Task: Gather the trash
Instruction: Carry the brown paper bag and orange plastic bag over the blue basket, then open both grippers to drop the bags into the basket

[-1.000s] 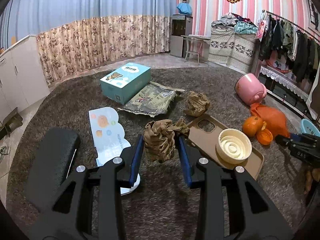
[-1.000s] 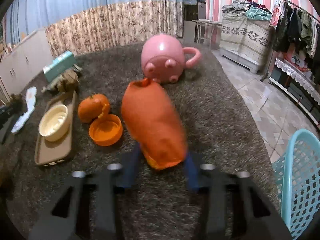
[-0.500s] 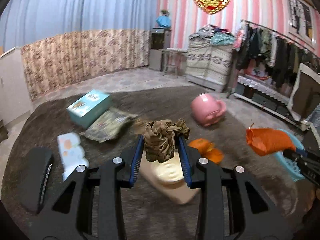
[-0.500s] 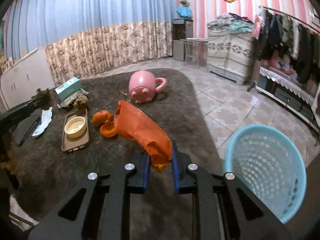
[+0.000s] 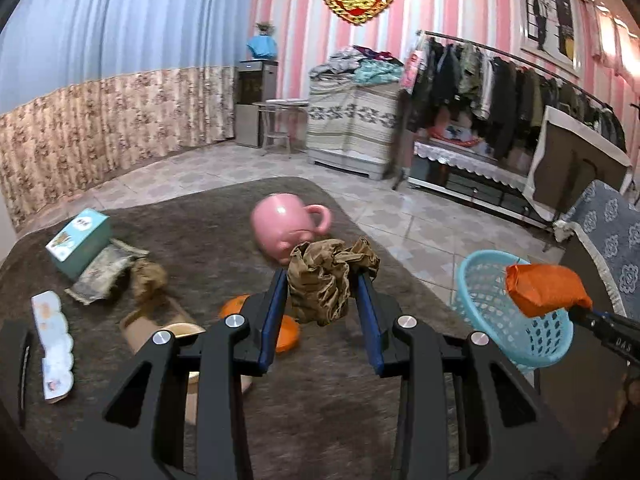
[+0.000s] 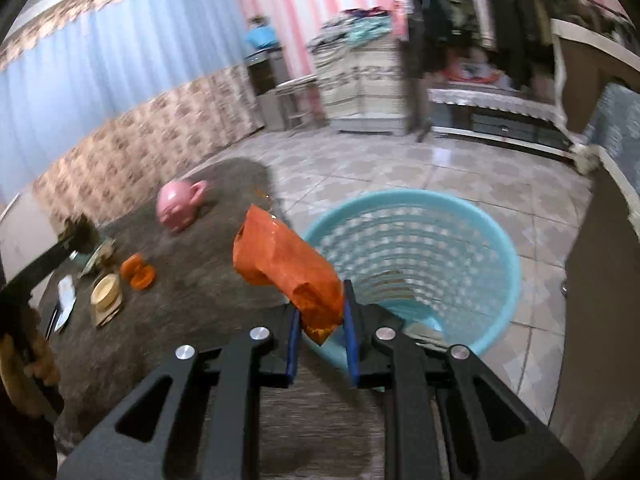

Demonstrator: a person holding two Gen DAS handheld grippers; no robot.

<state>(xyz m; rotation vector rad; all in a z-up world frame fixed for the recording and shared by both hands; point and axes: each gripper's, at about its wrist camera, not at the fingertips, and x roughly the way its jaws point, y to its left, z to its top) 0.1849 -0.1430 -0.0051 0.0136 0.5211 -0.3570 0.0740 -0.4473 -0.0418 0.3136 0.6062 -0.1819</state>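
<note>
- Here the right gripper (image 6: pixel 320 328) pinches an orange bag (image 6: pixel 286 268) at its lower end; its long axis slants up-left, beside the blue basket (image 6: pixel 496 248).
- The left gripper (image 5: pixel 323 300) clamps crumpled brown paper (image 5: pixel 328 278) above the rug (image 5: pixel 200 216).

Crumpled brown paper wad (image 5: pixel 330 280), clamped between blue finger pads, held aloft at centre frame in the left wrist view. Orange plastic bag (image 6: pixel 288 268), bulging and creased, pinched at its lower end and tilted toward 10 o'clock, beside the rim of the light blue perforated basket (image 6: pixel 472 216). The basket stands upright on the tiled floor, at 3 o'clock in the left wrist view.
</note>
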